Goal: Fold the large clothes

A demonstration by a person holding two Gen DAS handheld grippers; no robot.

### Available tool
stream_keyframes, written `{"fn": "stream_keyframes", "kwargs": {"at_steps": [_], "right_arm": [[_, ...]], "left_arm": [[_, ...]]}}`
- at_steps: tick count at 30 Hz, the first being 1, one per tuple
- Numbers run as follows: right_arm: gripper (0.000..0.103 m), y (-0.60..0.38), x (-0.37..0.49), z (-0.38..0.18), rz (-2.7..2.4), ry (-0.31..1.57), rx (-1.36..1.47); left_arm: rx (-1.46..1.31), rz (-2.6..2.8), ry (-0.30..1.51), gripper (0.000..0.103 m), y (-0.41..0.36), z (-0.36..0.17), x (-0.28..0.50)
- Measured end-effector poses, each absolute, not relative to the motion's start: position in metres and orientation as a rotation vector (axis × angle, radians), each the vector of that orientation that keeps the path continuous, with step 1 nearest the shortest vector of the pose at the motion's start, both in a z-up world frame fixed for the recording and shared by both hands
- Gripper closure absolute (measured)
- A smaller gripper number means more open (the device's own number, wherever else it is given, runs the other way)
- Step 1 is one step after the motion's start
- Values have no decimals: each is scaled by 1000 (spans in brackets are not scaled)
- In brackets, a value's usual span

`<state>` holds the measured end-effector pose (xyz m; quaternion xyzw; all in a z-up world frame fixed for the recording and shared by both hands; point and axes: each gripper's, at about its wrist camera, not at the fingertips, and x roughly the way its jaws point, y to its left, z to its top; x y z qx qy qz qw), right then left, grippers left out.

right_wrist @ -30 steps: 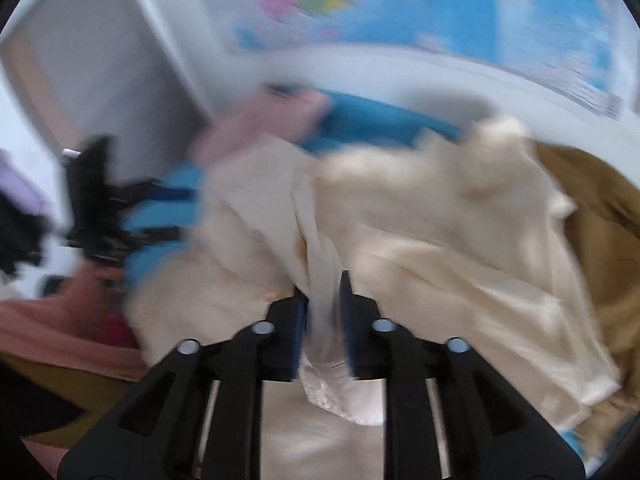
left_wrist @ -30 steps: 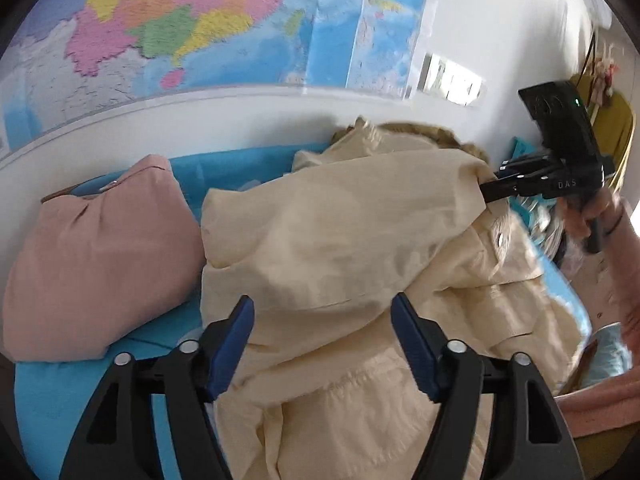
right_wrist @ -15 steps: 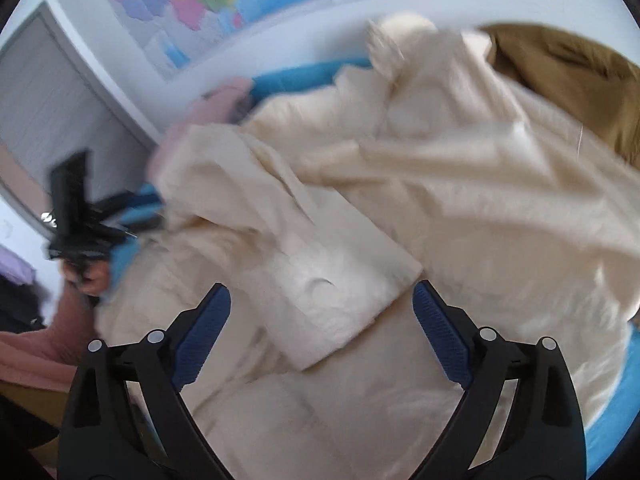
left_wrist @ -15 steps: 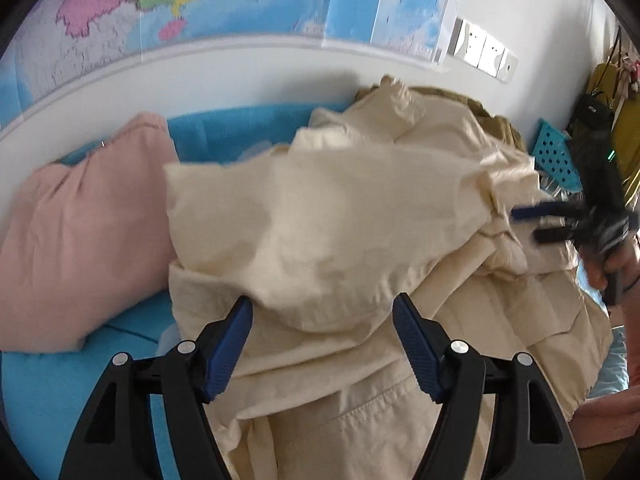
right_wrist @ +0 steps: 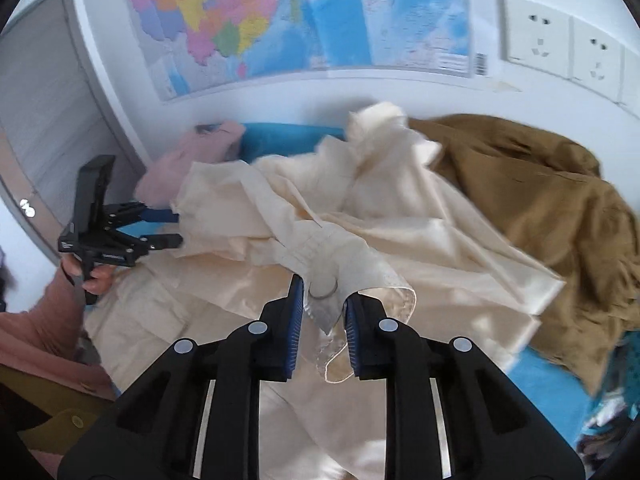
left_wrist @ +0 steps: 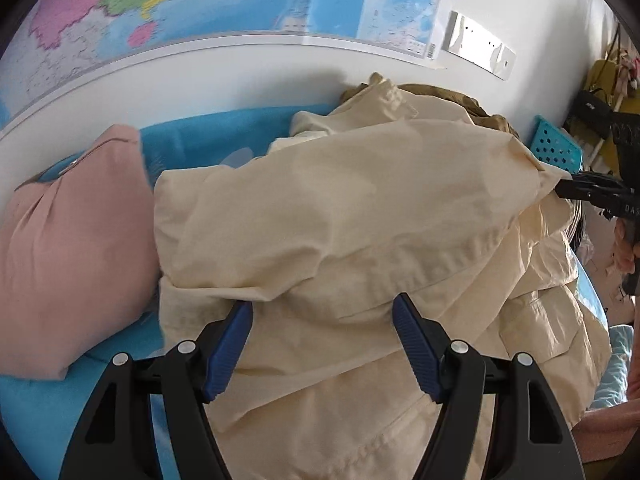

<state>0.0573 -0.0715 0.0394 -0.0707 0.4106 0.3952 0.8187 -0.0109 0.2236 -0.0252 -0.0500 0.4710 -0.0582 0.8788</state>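
Observation:
A large cream coat [left_wrist: 360, 208] lies crumpled on the blue bed sheet [left_wrist: 32, 420]. My left gripper [left_wrist: 320, 308] is open just above the coat, with a folded sleeve edge lying between its wide blue pads [left_wrist: 416, 344] and nothing pinched. In the right wrist view the left gripper [right_wrist: 178, 228] sits at the coat's left edge, held by a hand [right_wrist: 96, 280]. My right gripper [right_wrist: 324, 292] is closing, and the buttoned cuff [right_wrist: 326, 280] fills the narrow gap between its pads. From the left wrist view the right gripper [left_wrist: 560, 186] holds the sleeve end stretched out to the right.
A pink pillow [left_wrist: 72, 240] lies left of the coat. A brown garment [right_wrist: 540, 208] is heaped behind it on the right, against the wall with the map [right_wrist: 280, 20] and sockets [right_wrist: 536, 36]. A blue perforated basket [left_wrist: 556, 148] stands at the far right.
The right gripper let go of the cloth, opened wide, then closed on the buttoned cuff and drew the sleeve out to the right. The left gripper came lower and closer to the coat, still open.

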Motion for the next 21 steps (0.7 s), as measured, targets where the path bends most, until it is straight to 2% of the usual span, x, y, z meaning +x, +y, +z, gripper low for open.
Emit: {"fn": "stream_keyframes", "kwargs": {"at_steps": [3, 6, 9, 12, 13, 14, 21], "right_arm": [[82, -71, 73, 8, 771, 977, -166], [72, -71, 87, -29, 716, 1054, -146], [70, -72, 92, -45, 709, 1068, -93], [56, -79, 87, -34, 708, 1039, -60], [48, -81, 84, -29, 701, 1021, -64], [45, -84, 79, -19, 693, 989, -66], [45, -67, 56, 28, 822, 816, -57]], "left_arm": [[-90, -91, 1052, 32, 219, -42, 5], [-126, -59, 1135, 32, 225, -61, 20], [-144, -56, 1119, 32, 232, -54, 18], [-132, -63, 1072, 32, 236, -41, 6], [-134, -62, 1052, 32, 240, -36, 2], [-145, -62, 1023, 32, 246, -29, -3], [-149, -13, 944, 32, 272, -7, -8]]}}
